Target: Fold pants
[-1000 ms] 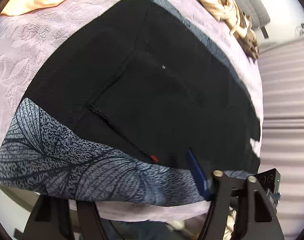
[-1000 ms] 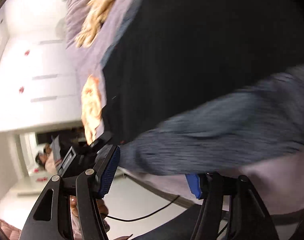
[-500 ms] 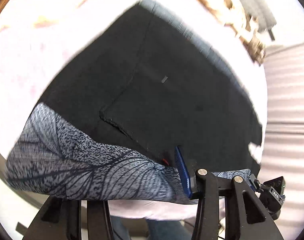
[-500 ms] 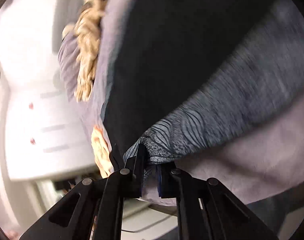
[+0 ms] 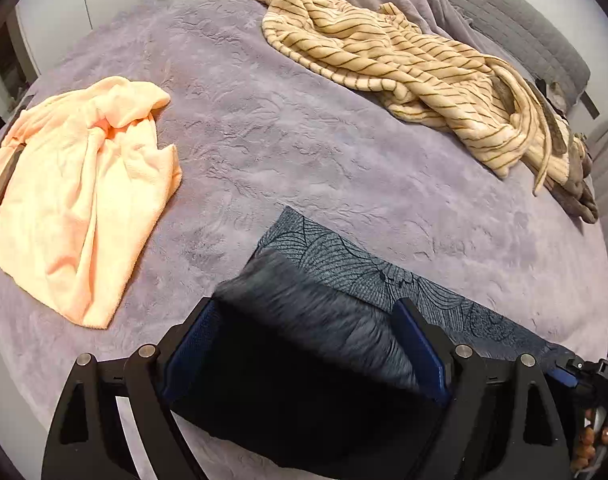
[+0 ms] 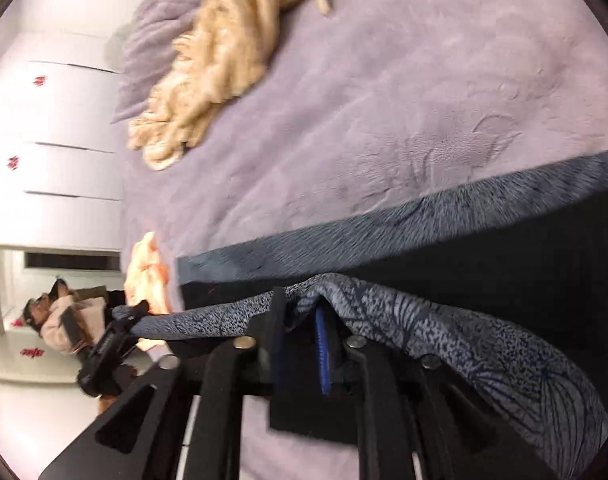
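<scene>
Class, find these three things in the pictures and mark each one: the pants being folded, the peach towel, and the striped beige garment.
pants [image 5: 368, 276]: left wrist view, on the flat patterned band lying on the bed.
peach towel [image 5: 75, 196]: left wrist view, on its crumpled middle.
striped beige garment [image 5: 404, 68]: left wrist view, on its bunched central folds.

In the left wrist view, the raised fold of the pants between the left gripper fingers is smeared by motion, so its pattern and any contact with the pads cannot be read. The dark cloth below runs off the bottom edge. The right gripper shows only as a sliver at the right edge. In the right wrist view, the striped garment is blurred and cut off at the top. The orange towel is mostly hidden behind the pants. The waistband bunches over the right gripper's pads, hiding their grip.
</scene>
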`<state>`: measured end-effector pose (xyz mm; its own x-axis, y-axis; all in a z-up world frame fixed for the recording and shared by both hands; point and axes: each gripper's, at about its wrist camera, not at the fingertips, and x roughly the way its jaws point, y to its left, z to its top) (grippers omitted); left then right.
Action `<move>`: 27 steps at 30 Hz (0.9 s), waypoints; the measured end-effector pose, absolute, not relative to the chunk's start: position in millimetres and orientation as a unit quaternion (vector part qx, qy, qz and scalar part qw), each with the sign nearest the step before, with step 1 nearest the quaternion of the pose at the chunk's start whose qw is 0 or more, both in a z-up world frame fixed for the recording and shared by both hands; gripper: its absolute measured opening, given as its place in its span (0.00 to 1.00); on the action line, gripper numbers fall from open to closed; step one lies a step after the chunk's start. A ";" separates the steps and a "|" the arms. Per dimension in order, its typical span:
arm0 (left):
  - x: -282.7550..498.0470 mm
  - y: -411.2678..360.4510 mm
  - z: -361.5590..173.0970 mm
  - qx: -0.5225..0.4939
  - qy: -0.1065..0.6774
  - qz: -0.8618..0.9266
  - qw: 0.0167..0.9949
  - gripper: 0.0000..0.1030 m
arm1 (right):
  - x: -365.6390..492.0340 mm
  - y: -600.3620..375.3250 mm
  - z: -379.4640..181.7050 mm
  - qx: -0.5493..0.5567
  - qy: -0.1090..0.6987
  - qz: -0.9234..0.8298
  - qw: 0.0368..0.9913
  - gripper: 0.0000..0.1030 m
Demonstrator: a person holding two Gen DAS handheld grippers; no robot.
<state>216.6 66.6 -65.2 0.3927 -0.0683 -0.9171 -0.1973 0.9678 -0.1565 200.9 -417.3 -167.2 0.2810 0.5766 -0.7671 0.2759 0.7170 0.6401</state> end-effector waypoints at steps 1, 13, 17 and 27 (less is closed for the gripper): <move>214.5 67.9 -58.6 -0.116 0.540 0.040 0.832 0.86 | 210.1 -421.8 -175.0 0.360 0.600 0.087 0.709 0.51; 160.3 -10.8 -127.5 0.027 0.632 0.000 0.774 0.86 | 134.5 -400.2 -182.2 0.311 0.638 0.073 0.700 0.57; 134.7 -53.8 -99.7 0.065 0.604 -0.076 0.791 0.86 | 97.2 -455.7 -177.3 0.395 0.584 0.019 0.709 0.55; 100.5 -217.4 -137.7 0.132 0.621 -0.208 0.744 0.86 | -104.2 -489.4 -190.5 0.665 0.439 0.005 0.604 0.65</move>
<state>100.5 -217.4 -137.7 0.1426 -0.1467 -0.9788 0.4739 0.8784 -0.0626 -104.2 -489.4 -190.5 0.6140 0.5897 -0.5246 0.5786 0.1158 0.8074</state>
